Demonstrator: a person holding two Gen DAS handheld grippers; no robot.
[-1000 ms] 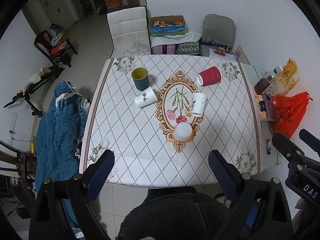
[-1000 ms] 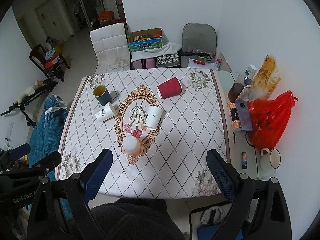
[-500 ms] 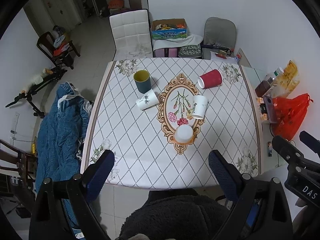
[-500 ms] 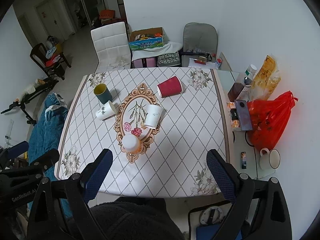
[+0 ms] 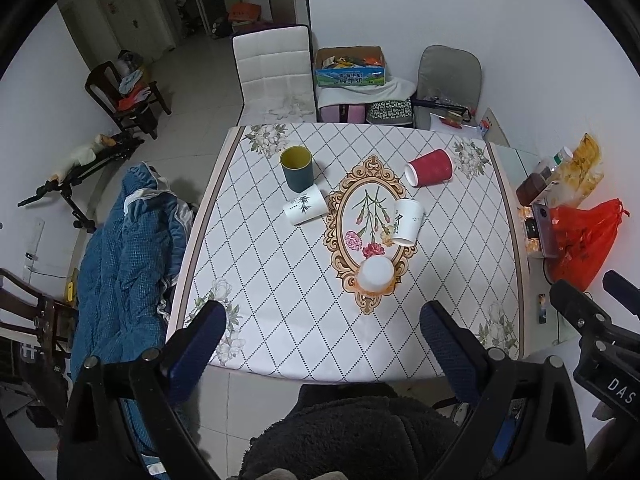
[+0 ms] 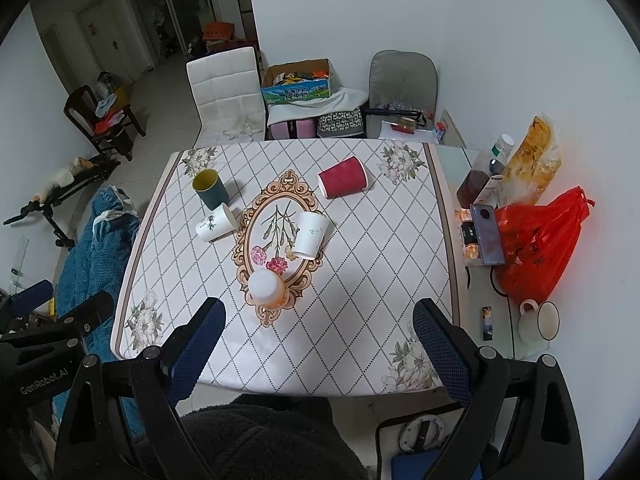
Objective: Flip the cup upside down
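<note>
Several cups sit on the patterned table (image 5: pixel 280 300). A dark green cup (image 5: pixel 297 169) with a yellow inside stands upright at the far left. A white cup with a bamboo print (image 5: pixel 305 210) lies on its side beside it. A red cup (image 5: pixel 429 168) lies on its side at the far right. A white cup (image 5: pixel 406 222) lies on its side in the middle. An orange-rimmed cup (image 5: pixel 376 275) stands upside down nearest me. My left gripper (image 5: pixel 320 334) and right gripper (image 6: pixel 318 330) are both open and empty, high above the table's near edge. The cups also show in the right wrist view: green (image 6: pixel 210 188), red (image 6: pixel 343 182), upside-down (image 6: pixel 266 288).
A blue quilt (image 5: pixel 124 264) lies on a seat left of the table. A side shelf at the right holds a red bag (image 6: pixel 536 244), a phone (image 6: pixel 486 234), jars and a mug (image 6: pixel 540 322). A white chair (image 5: pixel 274 76) and boxes stand beyond the far edge.
Both grippers have drawn back and up a little, so the table looks smaller. The cups have not moved.
</note>
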